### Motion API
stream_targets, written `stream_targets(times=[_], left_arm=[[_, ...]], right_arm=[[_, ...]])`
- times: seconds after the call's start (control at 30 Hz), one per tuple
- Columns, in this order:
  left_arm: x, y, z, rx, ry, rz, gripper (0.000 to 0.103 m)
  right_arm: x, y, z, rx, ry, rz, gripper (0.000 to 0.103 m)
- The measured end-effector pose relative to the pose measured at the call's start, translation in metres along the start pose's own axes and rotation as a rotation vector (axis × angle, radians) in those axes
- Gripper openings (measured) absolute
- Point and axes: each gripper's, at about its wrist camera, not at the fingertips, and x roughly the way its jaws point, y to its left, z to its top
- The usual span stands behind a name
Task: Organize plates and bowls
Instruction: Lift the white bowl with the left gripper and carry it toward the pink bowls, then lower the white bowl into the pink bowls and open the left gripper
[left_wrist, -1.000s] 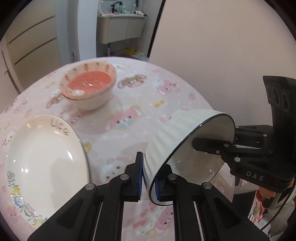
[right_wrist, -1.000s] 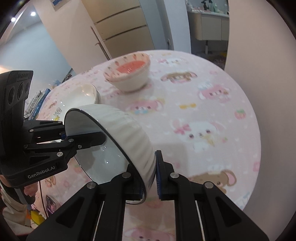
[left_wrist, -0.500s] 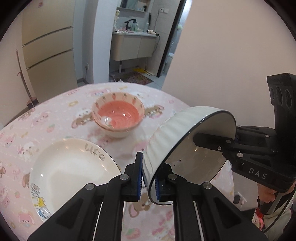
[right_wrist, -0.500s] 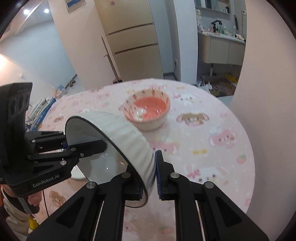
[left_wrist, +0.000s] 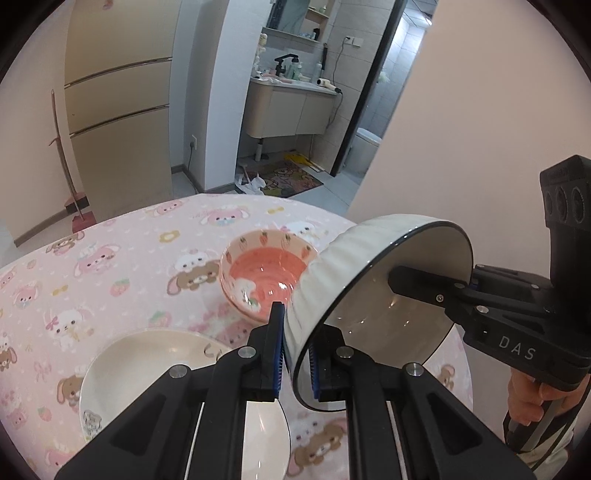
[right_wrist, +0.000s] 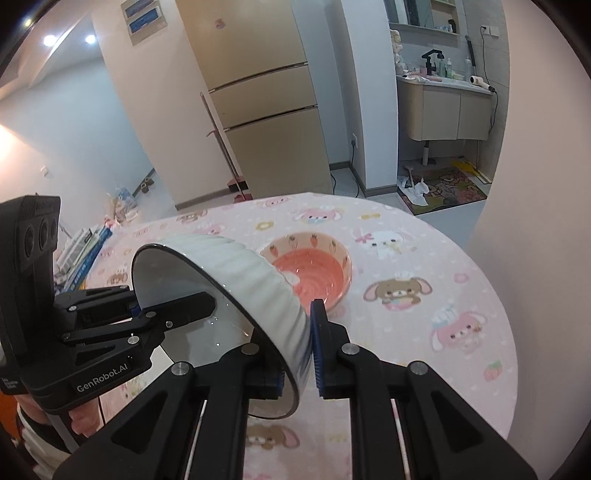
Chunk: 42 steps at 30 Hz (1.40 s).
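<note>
- Jaws of the left gripper (left_wrist: 294, 353) are closed down on the rim of the white ribbed bowl (left_wrist: 373, 295), one blue pad outside the wall and one inside.
- Jaws of the right gripper (right_wrist: 298, 354) pinch the opposite side of that rim in the same way, so both grippers carry one bowl.
- White ribbed bowl hangs in the air above the table (right_wrist: 424, 266), tipped steeply on its side, with its mouth facing the right gripper's side.
- Pink carrot bowl (right_wrist: 314, 271) sits on the table just beyond, seemingly nested on another; a cream plate (left_wrist: 147, 365) lies nearer, under the left gripper.
- Risk, as I judge it: both grips are thin rim pinches on glazed ware, so the bowl could slip or twist if the hands move unevenly.
- Lowering it tilted could knock its rim against the pink bowl and chip it.
</note>
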Motion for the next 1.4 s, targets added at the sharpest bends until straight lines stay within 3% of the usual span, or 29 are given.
stream_targets(times=[0.23, 0.53, 0.93, 1.4], left_arm=[[0.024, 0.015, 0.014, -0.049, 0.009, -0.005, 0.012], [0.058, 0.034, 0.023, -0.066, 0.052, 0.054, 0.013], [0.089, 0.034, 0.028, -0.026, 0.077, 0.102, 0.013], [0.101, 0.03, 0.022, 0.071, 0.057, 0.225, 0.016]], right_arm=[[0.022, -0.009, 0.02, 0.019, 0.013, -0.002, 0.013], [0.065, -0.021, 0.026, 0.08, 0.044, 0.01, 0.013], [0.094, -0.037, 0.031, 0.103, 0.077, -0.02, 0.013], [0.107, -0.025, 0.028, 0.007, 0.061, -0.113, 0.01]])
